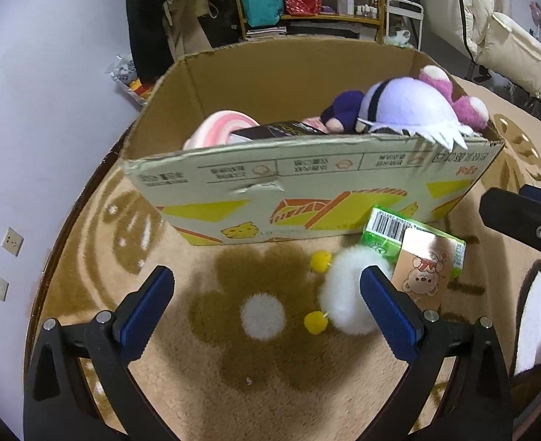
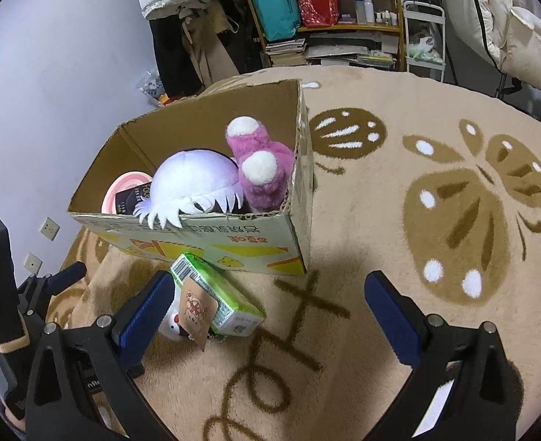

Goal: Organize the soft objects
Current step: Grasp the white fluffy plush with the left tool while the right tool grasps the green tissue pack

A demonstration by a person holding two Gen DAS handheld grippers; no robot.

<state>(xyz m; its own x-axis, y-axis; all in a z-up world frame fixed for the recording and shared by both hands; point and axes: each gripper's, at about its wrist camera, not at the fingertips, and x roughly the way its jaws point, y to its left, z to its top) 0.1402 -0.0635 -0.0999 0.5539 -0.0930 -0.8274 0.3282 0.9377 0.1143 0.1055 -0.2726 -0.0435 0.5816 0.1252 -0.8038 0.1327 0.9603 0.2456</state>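
A cardboard box (image 1: 307,180) stands on the rug and holds a lilac plush (image 1: 406,110), a pink plush (image 1: 461,99), a pink-white soft item (image 1: 219,128) and a dark carton (image 1: 274,132). The box (image 2: 233,242) shows in the right wrist view with the lilac plush (image 2: 197,180) and pink plush (image 2: 259,169). A white fluffy toy with yellow pompoms (image 1: 344,294) lies in front of the box beside a green carton (image 1: 399,231) and a bear tag (image 1: 425,272). My left gripper (image 1: 267,294) is open above the rug, left of the toy. My right gripper (image 2: 270,294) is open near the green carton (image 2: 215,294).
A tan rug with brown flower and butterfly patterns (image 2: 454,220) covers the floor. Shelves with bags and bottles (image 2: 325,7) and hanging coats (image 2: 189,18) stand behind the box. A white padded chair (image 1: 509,47) is at the far right.
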